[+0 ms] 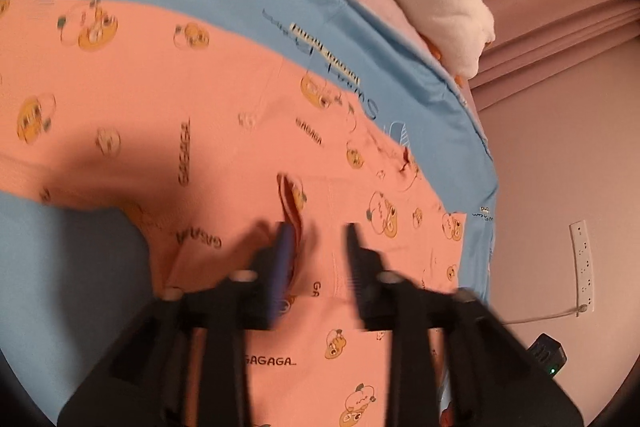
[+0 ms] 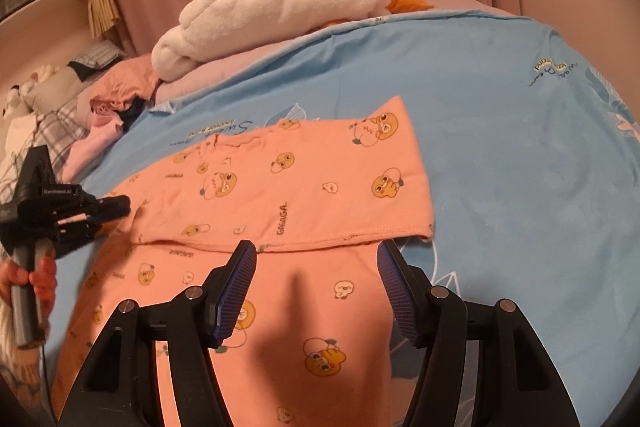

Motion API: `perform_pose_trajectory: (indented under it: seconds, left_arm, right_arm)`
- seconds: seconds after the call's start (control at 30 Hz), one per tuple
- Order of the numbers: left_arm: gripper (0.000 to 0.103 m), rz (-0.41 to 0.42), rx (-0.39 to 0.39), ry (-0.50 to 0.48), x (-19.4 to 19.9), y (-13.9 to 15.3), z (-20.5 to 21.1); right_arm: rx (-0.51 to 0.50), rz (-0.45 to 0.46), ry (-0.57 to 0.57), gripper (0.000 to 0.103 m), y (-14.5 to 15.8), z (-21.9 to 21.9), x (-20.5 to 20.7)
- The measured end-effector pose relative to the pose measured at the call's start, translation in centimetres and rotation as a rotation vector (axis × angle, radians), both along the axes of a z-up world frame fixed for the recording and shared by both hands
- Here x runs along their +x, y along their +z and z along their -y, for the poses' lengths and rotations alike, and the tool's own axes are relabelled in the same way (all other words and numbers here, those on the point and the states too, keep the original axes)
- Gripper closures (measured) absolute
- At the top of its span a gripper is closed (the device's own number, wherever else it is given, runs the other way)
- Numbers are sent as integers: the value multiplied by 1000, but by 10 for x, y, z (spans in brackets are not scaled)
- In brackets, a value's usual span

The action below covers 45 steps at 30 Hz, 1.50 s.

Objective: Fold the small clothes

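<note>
A small orange garment printed with cartoon faces and "GAGAGA" (image 2: pixel 288 187) lies flat on the blue sheet (image 2: pixel 520 167), one part folded over the other. It fills the left wrist view (image 1: pixel 160 99). My left gripper (image 1: pixel 316 239) is open just above the cloth, beside a small raised fold; that view is blurred. It also shows in the right wrist view (image 2: pixel 108 209) at the garment's left edge. My right gripper (image 2: pixel 316 259) is open and empty over the lower layer, close to the folded hem.
A white fluffy garment (image 2: pixel 272 7) lies on pink bedding behind the sheet. A heap of clothes (image 2: pixel 116 95) sits at the far left. The bed edge, a wall power strip (image 1: pixel 582 267) and a black adapter (image 1: pixel 546 353) are at the right.
</note>
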<state>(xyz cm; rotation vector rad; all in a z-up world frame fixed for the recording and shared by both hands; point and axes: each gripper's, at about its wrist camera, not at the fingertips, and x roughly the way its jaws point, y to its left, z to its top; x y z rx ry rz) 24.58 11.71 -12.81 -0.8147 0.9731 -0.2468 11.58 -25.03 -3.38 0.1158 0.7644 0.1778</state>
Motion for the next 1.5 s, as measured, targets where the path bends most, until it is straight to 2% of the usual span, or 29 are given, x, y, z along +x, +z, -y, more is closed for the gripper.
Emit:
perform_pose_trajectory:
  seconds: [0.1, 0.23, 0.27, 0.3, 0.33, 0.4, 0.53, 0.6, 0.67, 0.8, 0.9, 0.97, 1.07, 1.13, 1.2, 1.3, 1.43, 1.5]
  left_arm:
    - [64, -32, -26, -12, 3, -11, 6]
    - [65, -14, -49, -61, 14, -13, 19]
    - [68, -18, -47, -74, 19, -15, 23]
    - [86, -30, -37, -80, 23, -18, 27]
    - [94, -53, -25, -77, 27, -22, 28]
    - [95, -45, -38, -45, 24, -22, 24]
    - [96, 31, 30, 47, 8, -1, 11]
    - [96, 61, 46, 56, 4, 8, 4]
    - [96, 61, 96, 48, 4, 12, 1]
    - [90, -13, 125, 35, 7, 0, -3]
    - [91, -42, 112, 97, 0, -5, -21]
    - [87, -40, 96, 128, -8, -4, -36]
    - [67, -24, 81, 162, -27, 4, -58]
    - [36, -29, 66, 213, -43, 7, -78]
    - [34, -27, 48, 300, -63, 10, -107]
    - [34, -21, 26, 418, -85, 10, -148]
    - [34, -27, -44, 599, -107, -1, -201]
    - [34, -27, -52, 681, -113, -6, -220]
  right_arm:
    - [-9, -5, 12, 40, -2, -4, -1]
    - [-12, -10, 19, 40, -4, -4, -1]
    - [-11, -12, 17, 40, -5, -4, -1]
    - [-10, -17, 15, 40, -6, -3, 0]
    - [-10, -23, 13, 40, -8, -3, 1]
    - [-14, -29, 10, 40, -10, -4, 1]
    - [-29, -16, 8, 40, -7, -2, 0]
    - [-31, -10, 0, 40, -5, 1, 0]
    - [-25, -4, -6, 40, -3, 4, -1]
    - [-24, 0, -7, 40, -1, 3, 4]
    - [-17, 28, 5, 40, 3, -5, 11]
    - [-17, 53, 29, 40, 6, -11, 19]
    - [-44, 42, 61, 40, -2, -21, 37]
    - [-98, -30, 80, 40, -18, -30, 50]
    - [-194, -130, 95, 40, -38, -42, 60]
    - [-271, -99, 106, 40, -29, -56, 53]
    - [-247, -29, 136, 40, -7, -66, 34]
    - [-242, -2, 153, 40, 1, -70, 25]
